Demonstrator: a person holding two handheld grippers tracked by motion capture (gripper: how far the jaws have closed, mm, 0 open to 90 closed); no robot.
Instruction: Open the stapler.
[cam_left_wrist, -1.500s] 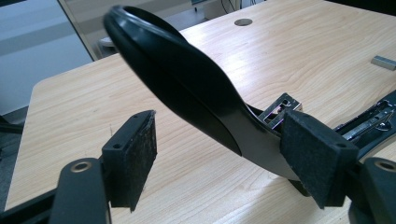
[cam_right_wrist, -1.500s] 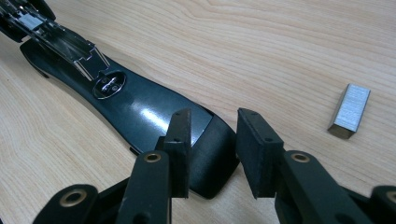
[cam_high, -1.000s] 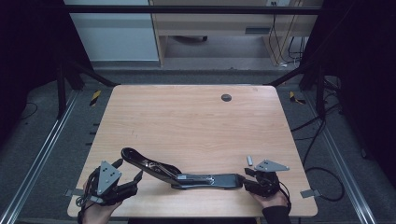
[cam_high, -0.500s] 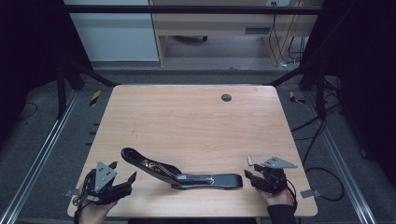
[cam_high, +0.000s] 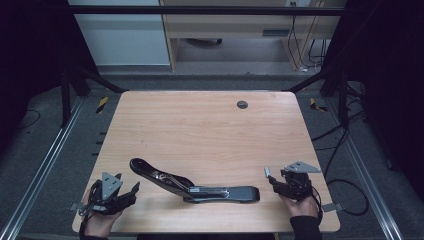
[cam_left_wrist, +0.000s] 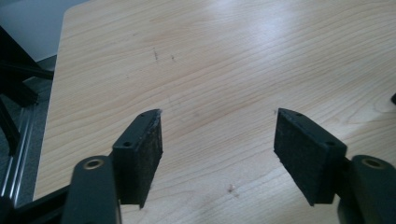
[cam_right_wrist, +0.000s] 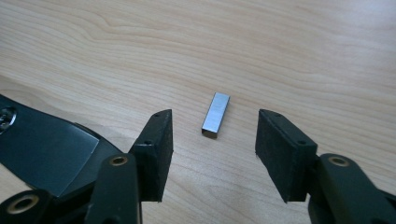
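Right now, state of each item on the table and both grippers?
stapler: swung open, arm raised toward the left, base flat on the table.
staple strip: lying flat on the table, between the right gripper's jaws, untouched.
left gripper: open, nothing between the jaws, which have just been closing.
right gripper: open, jaws have just been opening.

Left gripper jaws narrowing, right gripper jaws widening, both seemingly empty.
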